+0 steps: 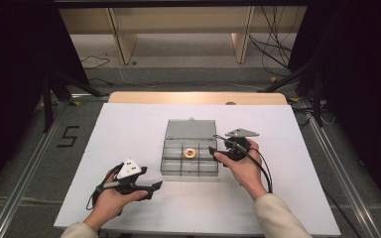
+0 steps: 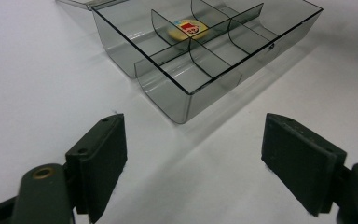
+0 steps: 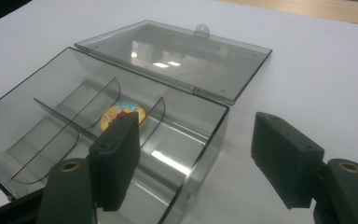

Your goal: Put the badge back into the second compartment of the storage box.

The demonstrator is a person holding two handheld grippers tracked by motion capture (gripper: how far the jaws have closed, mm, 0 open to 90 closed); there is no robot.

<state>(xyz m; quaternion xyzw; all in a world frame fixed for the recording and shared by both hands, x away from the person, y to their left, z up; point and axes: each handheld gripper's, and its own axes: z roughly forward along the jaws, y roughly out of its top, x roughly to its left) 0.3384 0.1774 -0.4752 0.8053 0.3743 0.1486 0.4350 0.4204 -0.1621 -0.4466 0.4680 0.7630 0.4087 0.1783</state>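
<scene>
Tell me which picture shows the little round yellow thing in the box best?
The left gripper view: the yellow disc lies unblocked in a middle compartment of the clear box, its red mark showing. In the right gripper view a tool finger partly covers it. In the high view it is tiny.

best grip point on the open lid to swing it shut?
Take the lid by its far free edge near the small tab, coming from behind the box. It lies flat, hinged to the box's back wall. The open right tool is nearest.

box (image 3: 121, 140) near corner cut off in right gripper view; badge (image 1: 190, 153) print too small
</scene>
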